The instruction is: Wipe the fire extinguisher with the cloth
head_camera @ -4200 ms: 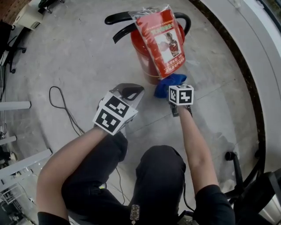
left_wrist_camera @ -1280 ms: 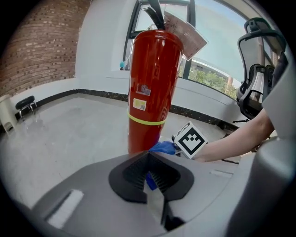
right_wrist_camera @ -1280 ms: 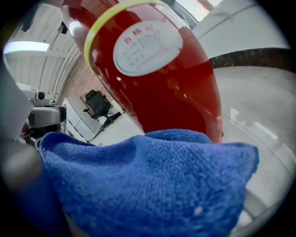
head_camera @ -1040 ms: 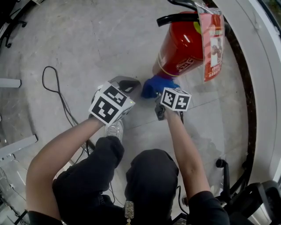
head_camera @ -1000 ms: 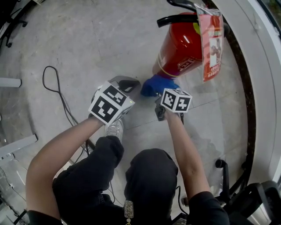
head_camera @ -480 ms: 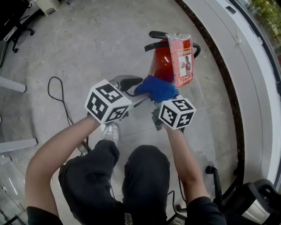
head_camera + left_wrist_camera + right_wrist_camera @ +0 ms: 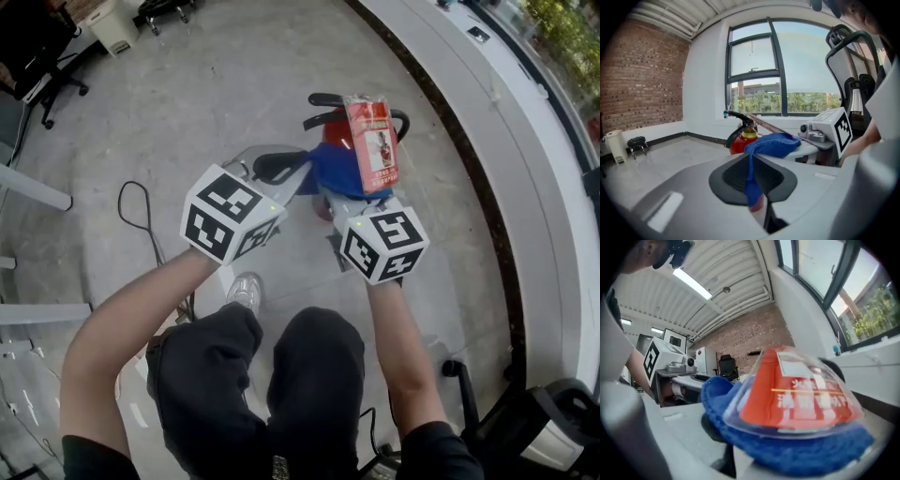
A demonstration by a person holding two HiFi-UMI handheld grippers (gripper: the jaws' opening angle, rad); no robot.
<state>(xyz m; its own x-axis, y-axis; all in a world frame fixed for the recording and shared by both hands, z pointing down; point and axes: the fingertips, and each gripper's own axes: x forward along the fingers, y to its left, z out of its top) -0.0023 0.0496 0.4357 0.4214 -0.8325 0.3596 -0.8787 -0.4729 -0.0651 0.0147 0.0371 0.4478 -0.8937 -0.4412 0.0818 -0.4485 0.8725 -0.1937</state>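
The red fire extinguisher [image 7: 329, 134] stands on the floor ahead, black handles on top, with a plastic-sleeved red tag [image 7: 370, 141] hanging over it. A blue cloth [image 7: 336, 173] is held up in front of its top. My left gripper [image 7: 281, 169] has just been closing and is shut on a thin corner strip of the cloth [image 7: 751, 180]. My right gripper [image 7: 333, 194] grips the cloth's bulk [image 7: 797, 455], its jaws eased slightly wider; the tag [image 7: 797, 394] lies against the cloth. In the left gripper view the extinguisher [image 7: 739, 143] shows behind the cloth.
A black cable [image 7: 141, 202] loops on the grey floor to the left. A curved white ledge with a dark border [image 7: 473, 178] runs along the right. An office chair base [image 7: 525, 412] sits at the lower right. The person's shoe [image 7: 246, 291] and knees are below the grippers.
Both grippers have risen from the floor beside the extinguisher's base to its top, carrying the cloth. The left gripper now pinches a corner of the cloth.
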